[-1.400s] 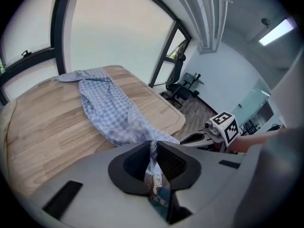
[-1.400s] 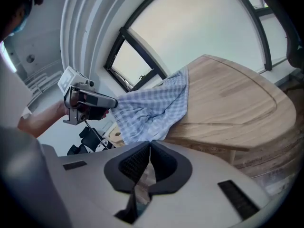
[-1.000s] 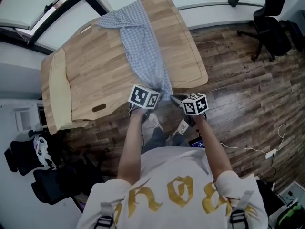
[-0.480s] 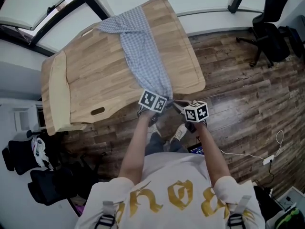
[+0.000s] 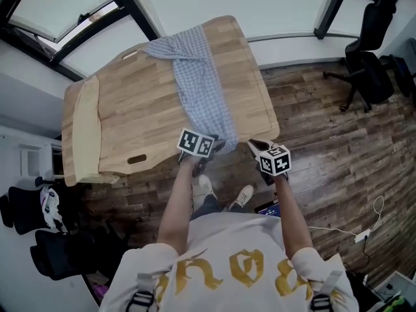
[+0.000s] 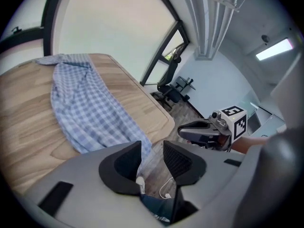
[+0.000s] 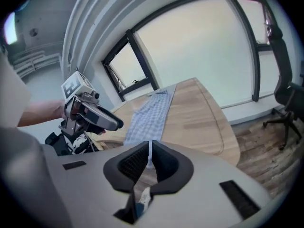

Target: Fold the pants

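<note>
Wooden worktop (image 5: 130, 109) with rounded corners; pants (image 5: 201, 90) in blue check lie on it as 1 long strip, running from the far edge at 12 o'clock to the near edge at 6 o'clock. The far end is bunched and spread wide; the near end narrows, and its hem droops just over the rim. Left tool (image 5: 214, 147) is at that hem, at 6 o'clock of the strip. In the left gripper view its jaws (image 6: 152, 148) stand apart, having just been opening, and nothing lies between the pads. Only floor shows through the gap, and the pants (image 6: 90, 108) end just beyond the left-hand jaw, at 11 o'clock of it. Right tool (image 5: 257, 147) is off at 3 o'clock of the left one, clear of the cloth, past the worktop's near corner and over the plank floor (image 5: 325, 129). In the right gripper view its jaws (image 7: 150, 148) are together, down to a thin slit and empty; the pants (image 7: 152, 113) lie ahead at 12 o'clock on the worktop (image 7: 199, 113). An office chair (image 5: 367, 70) stands at 2 o'clock, well apart.
</note>
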The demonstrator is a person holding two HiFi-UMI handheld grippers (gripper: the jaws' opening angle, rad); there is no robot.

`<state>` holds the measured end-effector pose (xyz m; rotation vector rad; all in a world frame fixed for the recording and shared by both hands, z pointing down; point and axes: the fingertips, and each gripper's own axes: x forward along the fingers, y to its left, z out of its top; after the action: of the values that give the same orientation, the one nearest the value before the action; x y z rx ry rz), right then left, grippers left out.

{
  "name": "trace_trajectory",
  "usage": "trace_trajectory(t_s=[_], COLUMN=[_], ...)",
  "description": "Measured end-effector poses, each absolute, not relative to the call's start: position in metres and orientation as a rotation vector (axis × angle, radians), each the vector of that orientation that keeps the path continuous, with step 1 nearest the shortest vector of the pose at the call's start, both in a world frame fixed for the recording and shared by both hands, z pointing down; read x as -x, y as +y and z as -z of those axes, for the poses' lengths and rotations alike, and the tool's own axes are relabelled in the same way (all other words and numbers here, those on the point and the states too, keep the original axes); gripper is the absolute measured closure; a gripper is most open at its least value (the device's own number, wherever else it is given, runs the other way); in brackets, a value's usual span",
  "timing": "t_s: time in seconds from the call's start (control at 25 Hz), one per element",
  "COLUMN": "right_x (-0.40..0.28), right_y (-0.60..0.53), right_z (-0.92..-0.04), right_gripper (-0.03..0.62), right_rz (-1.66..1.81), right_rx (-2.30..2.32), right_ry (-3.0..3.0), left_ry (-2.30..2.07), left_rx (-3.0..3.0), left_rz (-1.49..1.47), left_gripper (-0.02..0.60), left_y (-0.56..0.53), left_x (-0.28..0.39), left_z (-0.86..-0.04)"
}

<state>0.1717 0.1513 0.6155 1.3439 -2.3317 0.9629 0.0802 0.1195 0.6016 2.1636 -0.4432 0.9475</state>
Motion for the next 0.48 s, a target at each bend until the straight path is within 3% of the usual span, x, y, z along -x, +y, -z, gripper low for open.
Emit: trace_trajectory(t_s=[0.12, 0.24, 0.48], right_x=[-0.185, -0.187, -0.171], right_y=[0.134, 0.117, 0.087], right_z=[-0.598, -0.581, -0.525], right_gripper=[0.557, 0.560, 0.571], right_rz=[-0.908, -0.923, -0.785], right_rx=[-1.442, -1.497, -1.497], right_ry=[-2.297, -2.281, -2.360], left_ry=[-0.565, -0.757, -1.049], left_rx=[-2.184, -2.195, -2.317], left_rz=[-0.875, -0.813, -0.566], left_gripper=[0.431, 0.525, 0.531], left_y=[0.097, 0.076, 0.053], left_x=[-0.068, -0.048, -0.027], left_z=[-0.582, -0.563, -0.517])
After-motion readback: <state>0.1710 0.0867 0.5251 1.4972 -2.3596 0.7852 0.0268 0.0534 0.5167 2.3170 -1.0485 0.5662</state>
